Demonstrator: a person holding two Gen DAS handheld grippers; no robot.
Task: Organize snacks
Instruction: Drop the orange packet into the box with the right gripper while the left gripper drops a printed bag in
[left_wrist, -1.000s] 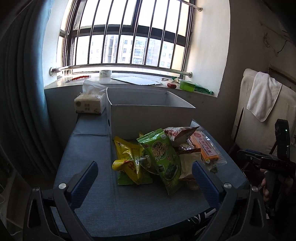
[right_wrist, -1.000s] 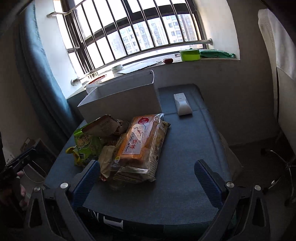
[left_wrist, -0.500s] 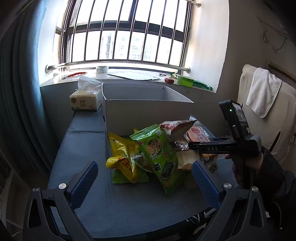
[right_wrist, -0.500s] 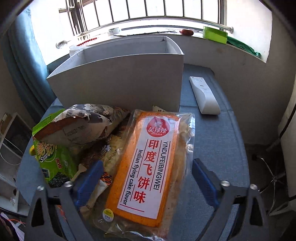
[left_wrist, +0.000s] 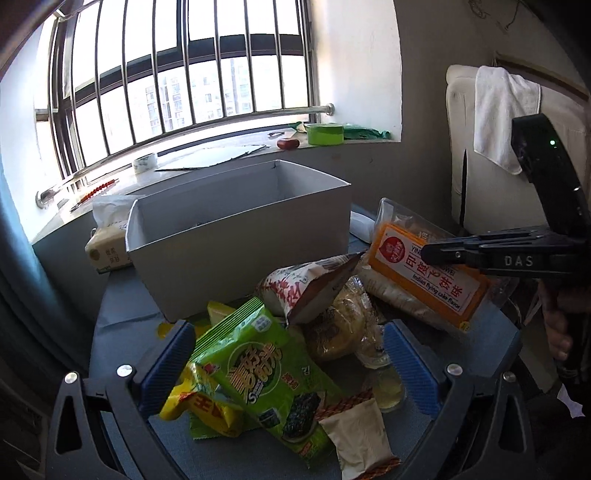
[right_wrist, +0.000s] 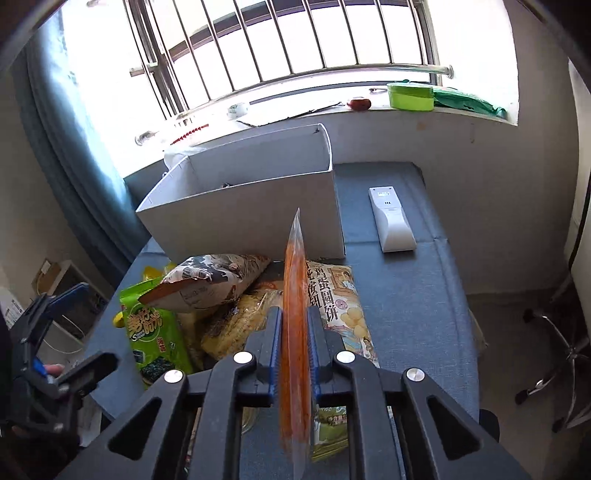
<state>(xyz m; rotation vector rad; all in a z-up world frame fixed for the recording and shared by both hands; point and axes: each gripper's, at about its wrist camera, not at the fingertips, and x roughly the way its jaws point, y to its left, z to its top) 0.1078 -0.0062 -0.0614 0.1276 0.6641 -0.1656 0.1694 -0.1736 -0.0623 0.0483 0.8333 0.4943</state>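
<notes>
Black plastic claw frames with 4 silver screws, ribbed blue pads, white "DAS" lettering.

Both wrist views near, angled down, sharing snack pile, box

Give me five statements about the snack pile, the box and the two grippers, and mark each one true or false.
1. The right gripper is shut on the orange flying cake packet. True; its jaws have just been closing.
2. The left gripper grips the green seaweed snack bag. False: its jaws stand open, with the bag between them.
3. The grey box stands behind the snack pile, toward the window. True.
4. The white remote lies inside the box. False: it lies on the blue table beside the box.
5. A red tissue box stands on the windowsill. False: a green container stands there.
</notes>
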